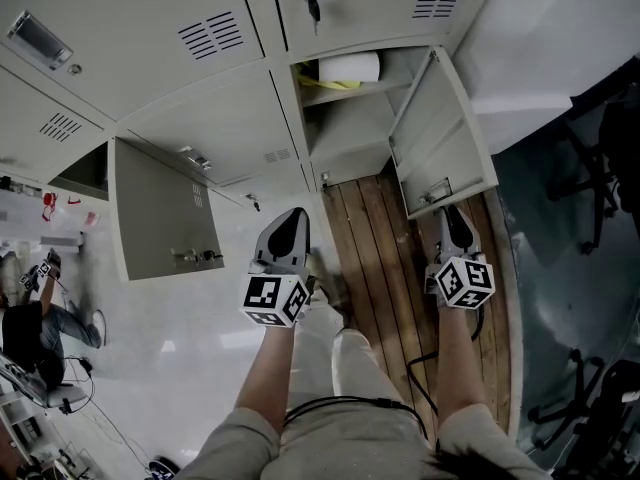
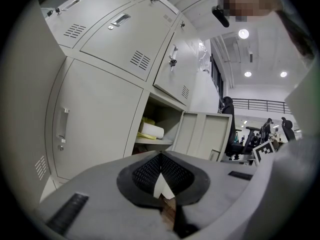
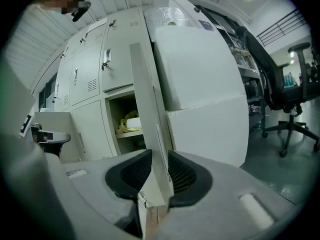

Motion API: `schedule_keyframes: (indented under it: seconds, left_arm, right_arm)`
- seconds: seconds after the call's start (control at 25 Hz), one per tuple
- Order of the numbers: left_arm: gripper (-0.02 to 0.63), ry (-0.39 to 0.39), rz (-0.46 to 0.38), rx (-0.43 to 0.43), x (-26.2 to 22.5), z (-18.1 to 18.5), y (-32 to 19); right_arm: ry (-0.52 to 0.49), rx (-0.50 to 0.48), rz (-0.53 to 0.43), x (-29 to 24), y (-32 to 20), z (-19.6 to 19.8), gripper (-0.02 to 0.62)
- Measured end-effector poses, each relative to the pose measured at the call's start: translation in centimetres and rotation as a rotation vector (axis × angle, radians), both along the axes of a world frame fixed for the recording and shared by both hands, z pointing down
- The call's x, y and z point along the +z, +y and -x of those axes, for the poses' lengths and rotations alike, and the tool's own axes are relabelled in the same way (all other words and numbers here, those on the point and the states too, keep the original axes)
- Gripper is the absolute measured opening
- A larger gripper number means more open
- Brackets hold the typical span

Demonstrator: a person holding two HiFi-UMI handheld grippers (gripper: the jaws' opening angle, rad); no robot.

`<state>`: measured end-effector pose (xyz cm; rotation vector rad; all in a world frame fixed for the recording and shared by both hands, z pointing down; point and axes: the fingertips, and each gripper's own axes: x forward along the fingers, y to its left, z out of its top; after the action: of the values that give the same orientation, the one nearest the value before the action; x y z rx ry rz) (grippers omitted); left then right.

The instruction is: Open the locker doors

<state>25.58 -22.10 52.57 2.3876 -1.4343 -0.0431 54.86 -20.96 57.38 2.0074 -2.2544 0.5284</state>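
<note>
A bank of grey lockers [image 1: 150, 38] is seen across the upper half of the head view. Two of its doors stand open. One open locker door [image 1: 440, 133] is found at the upper right of centre, swung out from a compartment in which a white paper roll [image 1: 350, 68] is laid on a shelf over something yellow. A second open door [image 1: 165, 213] is seen at the centre left of the frame.

The right gripper [image 1: 452, 213] is held at the lower free edge of the right-hand door, just below it in the head view. In the right gripper view, the door [image 3: 150, 109] is shown edge-on, running from the top centre down between the jaws of the right gripper [image 3: 159, 164]. A pad is pressed against each face of the panel, so the door edge is gripped.

The left gripper [image 1: 292, 223] is held at the centre of the head view, between the two open doors and apart from both. In the left gripper view, its jaws [image 2: 160, 156] are brought together at the tips with nothing between them. A closed locker [image 2: 95, 114] is seen ahead at the left of that frame.

A strip of wooden floor [image 1: 370, 258] is seen below the open compartment.
</note>
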Motion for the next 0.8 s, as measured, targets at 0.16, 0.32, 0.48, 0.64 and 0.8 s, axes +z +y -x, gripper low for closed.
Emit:
schedule_keyframes:
  seconds: [0.16, 0.32, 0.48, 0.64, 0.8]
  left_arm:
    - [-0.002, -0.003, -0.004, 0.002, -0.1, -0.1, 0.0]
    - [-0.002, -0.005, -0.006, 0.001, -0.1, 0.1, 0.1]
    - [-0.002, -0.007, -0.010, -0.003, -0.3, 0.4, 0.3]
    - [-0.002, -0.013, -0.011, -0.015, -0.3, 1.2, 0.6]
    - [-0.002, -0.021, -0.013, -0.031, -0.5, 2.1, 1.1]
  right_arm:
    - [-0.010, 0.062, 0.001, -0.1, -0.2, -1.8, 0.079]
    - [-0.043, 0.128, 0.007, -0.1, -0.5, -3.4, 0.041]
    - [-0.072, 0.181, 0.011, -0.1, -0.7, -4.6, 0.040]
    - [-0.088, 0.221, 0.012, -0.1, -0.9, -5.4, 0.048]
    - [-0.085, 0.236, 0.005, -0.6, -0.6, -5.5, 0.072]
